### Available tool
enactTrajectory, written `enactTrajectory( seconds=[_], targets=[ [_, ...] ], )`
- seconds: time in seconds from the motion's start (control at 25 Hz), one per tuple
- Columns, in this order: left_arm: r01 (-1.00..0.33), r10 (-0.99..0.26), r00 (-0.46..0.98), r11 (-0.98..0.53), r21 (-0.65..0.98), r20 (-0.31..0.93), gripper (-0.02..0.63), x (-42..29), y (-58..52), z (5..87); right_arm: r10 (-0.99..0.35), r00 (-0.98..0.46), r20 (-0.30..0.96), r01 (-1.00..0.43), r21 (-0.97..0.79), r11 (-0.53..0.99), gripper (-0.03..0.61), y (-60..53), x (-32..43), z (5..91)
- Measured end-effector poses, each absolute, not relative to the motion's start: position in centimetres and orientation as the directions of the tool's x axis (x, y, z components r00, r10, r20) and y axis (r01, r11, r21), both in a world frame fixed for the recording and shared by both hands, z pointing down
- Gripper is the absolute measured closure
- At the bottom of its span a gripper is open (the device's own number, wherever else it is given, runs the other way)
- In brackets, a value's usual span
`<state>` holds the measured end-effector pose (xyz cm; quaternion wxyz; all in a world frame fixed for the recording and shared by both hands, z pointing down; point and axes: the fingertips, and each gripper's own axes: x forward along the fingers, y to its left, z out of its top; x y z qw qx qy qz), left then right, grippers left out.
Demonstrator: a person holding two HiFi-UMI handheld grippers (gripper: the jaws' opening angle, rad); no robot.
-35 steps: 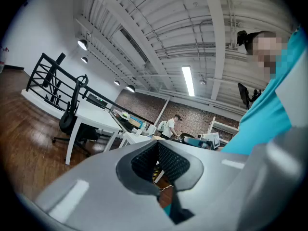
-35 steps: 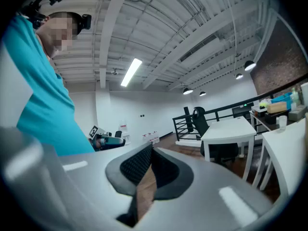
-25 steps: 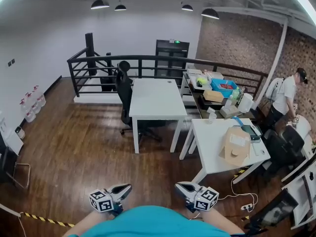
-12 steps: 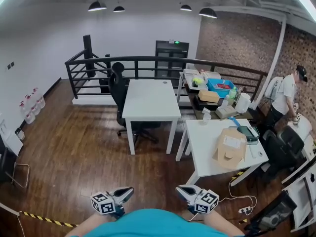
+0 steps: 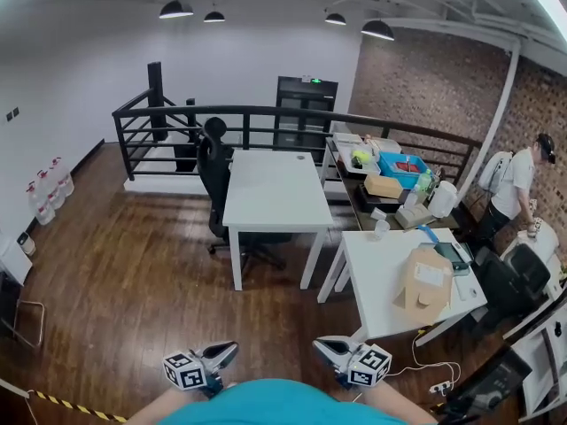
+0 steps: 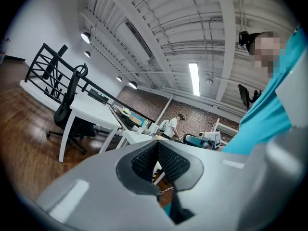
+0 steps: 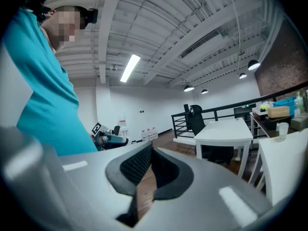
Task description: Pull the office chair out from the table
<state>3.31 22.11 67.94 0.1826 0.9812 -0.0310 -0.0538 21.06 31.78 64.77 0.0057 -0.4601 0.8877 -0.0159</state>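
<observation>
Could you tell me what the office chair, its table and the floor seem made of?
Office chair: matte black, perhaps fabric or mesh; too small to tell.
Table: smooth white top and legs, probably laminate or paint.
Floor: glossy brown wood planks, board lines and reflections visible.

Office chair [image 5: 213,177] left of table [image 5: 270,193]

Premises are presenting as a loft office: white rectangular desks [image 5: 275,189] are standing on dark plank flooring [image 5: 133,264], a black high-backed swivel chair [image 5: 211,171] sitting at one, black metal railing [image 5: 266,112] running behind.
</observation>
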Motion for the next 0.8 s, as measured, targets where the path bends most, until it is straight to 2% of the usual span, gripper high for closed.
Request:
enactTrajectory(
  seconds=[0.2, 0.48, 0.8],
  targets=[
    [0.030, -0.011, 0.993, -0.941, 0.337, -0.119, 0.589, 1.4, 13.6, 65.1, -0.841, -0.541, -0.002, -0.841, -0.021, 0.541, 0.580, 23.4, 18.5, 63.3],
    [0.049, 0.011, 0.994, -0.937, 0.347, -0.112, 0.589, 1.5, 1.7, 66.1, -0.870, -0.492, -0.002, -0.870, -0.018, 0.492, 0.580, 13.6, 18.8, 62.8],
    [0.013, -0.028, 0.994, -0.932, 0.363, -0.109, 0.589, 7.9, -6.5, 67.9, -0.854, -0.520, 0.007, -0.853, -0.042, 0.520, 0.580, 4.5, 26.0, 65.4]
  ],
)
